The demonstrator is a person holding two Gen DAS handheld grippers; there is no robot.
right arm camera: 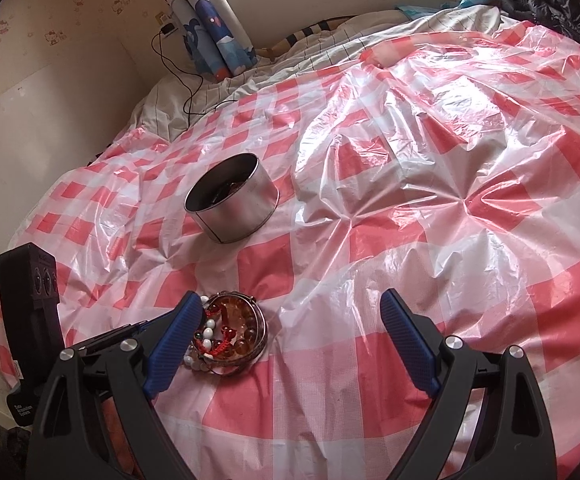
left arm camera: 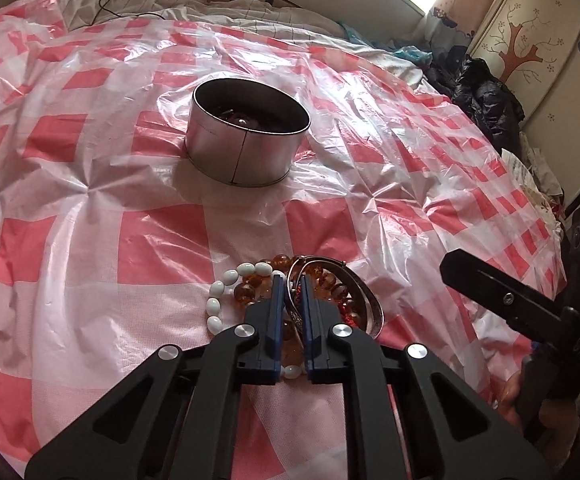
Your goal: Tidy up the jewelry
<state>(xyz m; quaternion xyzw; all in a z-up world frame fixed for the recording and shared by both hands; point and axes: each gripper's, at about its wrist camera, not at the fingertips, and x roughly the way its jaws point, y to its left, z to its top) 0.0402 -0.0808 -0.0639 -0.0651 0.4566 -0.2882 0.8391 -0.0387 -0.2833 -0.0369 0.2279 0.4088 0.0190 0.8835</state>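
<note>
Now my left claw is clamped on the silver bangle in the bracelet pile, which lies on the bed sheet on the near side of the tin. My right claw hovers beside the pile, jaws wide apart and empty. The tin lies straight ahead of my left claw, so lifting and carrying forward looks right; I can read no writing on tin or jewelry.

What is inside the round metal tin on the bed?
The tin is open and not empty: dark items sit at the bottom, one a glossy rounded piece catching light. Its near wall and the shadow hide most of the floor, so what the items are cannot be told.
</note>
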